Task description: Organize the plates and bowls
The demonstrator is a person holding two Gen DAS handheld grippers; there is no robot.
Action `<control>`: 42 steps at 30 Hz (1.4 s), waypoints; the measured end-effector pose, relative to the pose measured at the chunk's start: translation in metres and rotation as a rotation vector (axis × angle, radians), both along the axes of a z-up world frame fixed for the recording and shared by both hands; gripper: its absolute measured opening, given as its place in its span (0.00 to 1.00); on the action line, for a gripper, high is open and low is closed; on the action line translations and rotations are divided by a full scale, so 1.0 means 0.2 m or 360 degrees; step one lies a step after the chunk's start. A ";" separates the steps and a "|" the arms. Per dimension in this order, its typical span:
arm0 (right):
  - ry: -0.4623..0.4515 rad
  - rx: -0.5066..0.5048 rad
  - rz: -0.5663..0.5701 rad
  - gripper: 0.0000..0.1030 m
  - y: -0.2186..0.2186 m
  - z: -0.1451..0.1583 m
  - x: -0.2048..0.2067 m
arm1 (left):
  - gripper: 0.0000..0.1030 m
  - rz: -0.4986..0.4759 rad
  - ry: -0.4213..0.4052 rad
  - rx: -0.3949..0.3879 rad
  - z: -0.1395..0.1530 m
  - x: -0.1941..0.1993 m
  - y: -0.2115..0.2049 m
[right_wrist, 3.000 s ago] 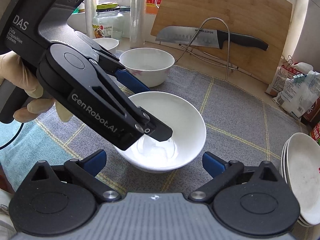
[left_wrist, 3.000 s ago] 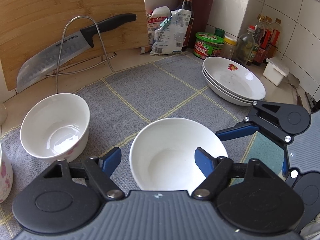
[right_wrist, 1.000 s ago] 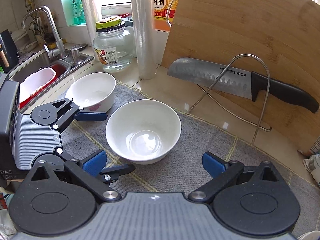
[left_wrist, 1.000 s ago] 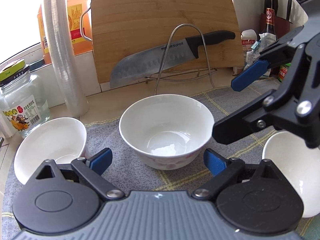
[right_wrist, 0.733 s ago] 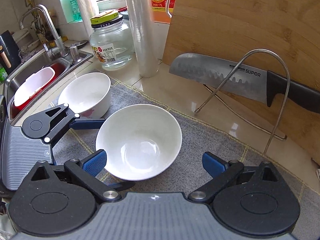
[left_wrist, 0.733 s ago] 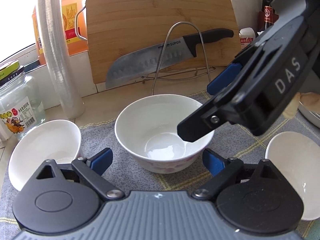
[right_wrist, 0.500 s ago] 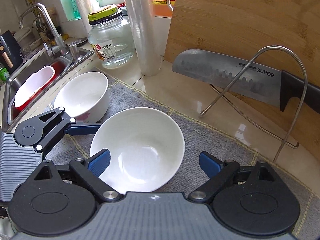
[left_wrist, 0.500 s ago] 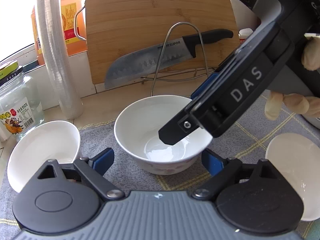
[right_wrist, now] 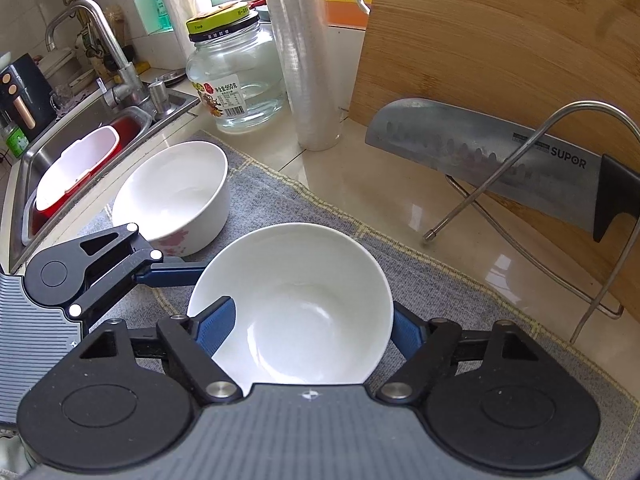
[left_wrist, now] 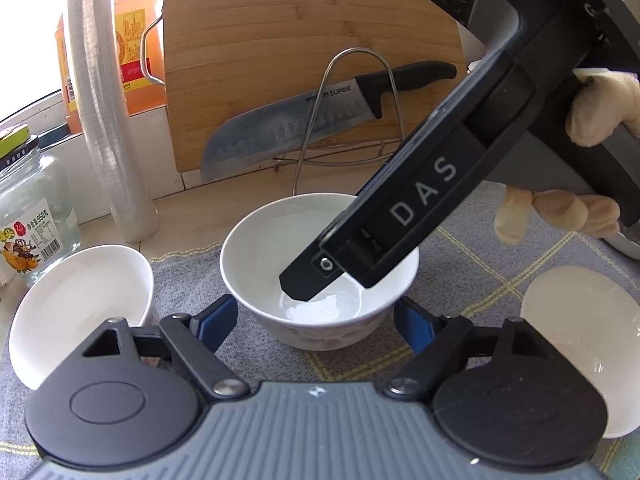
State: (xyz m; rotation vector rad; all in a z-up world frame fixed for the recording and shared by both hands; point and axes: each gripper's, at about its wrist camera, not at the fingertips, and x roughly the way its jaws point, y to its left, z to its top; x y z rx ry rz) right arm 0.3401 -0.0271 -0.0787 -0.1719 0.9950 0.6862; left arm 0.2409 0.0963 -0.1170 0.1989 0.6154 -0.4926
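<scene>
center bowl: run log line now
center bowl upright on mat | left gripper jaws just closing around it | right gripper finger reaching into it

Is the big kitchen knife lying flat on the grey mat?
No. The knife leans against the wooden cutting board behind a wire stand, on the bare counter beyond the mat.

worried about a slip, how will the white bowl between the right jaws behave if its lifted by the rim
The white bowl looks glazed and glossy, so probably slippery under the pads. It seems rigid ceramic, likely to chip or break if dropped. Its narrow foot and flared wall suggest it could tip if gripped on one side.
</scene>
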 end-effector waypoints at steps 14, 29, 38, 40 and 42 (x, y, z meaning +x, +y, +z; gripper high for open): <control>0.0019 0.0015 -0.0016 0.82 -0.01 0.02 -0.02 | 0.80 -0.0011 0.0039 0.0014 0.03 0.00 -0.01; -0.0023 0.0083 -0.0020 0.82 -0.02 0.21 -0.19 | 0.80 -0.0031 0.0037 0.0052 0.22 -0.16 0.01; -0.0074 0.0097 -0.0034 0.82 -0.05 0.30 -0.35 | 0.80 -0.0063 0.0020 0.0053 0.29 -0.28 0.00; -0.0082 0.0103 -0.0039 0.83 -0.06 0.32 -0.38 | 0.80 -0.0072 0.0017 0.0054 0.31 -0.31 0.00; -0.0090 0.0103 -0.0044 0.83 -0.07 0.33 -0.41 | 0.80 -0.0084 0.0012 0.0056 0.33 -0.34 -0.01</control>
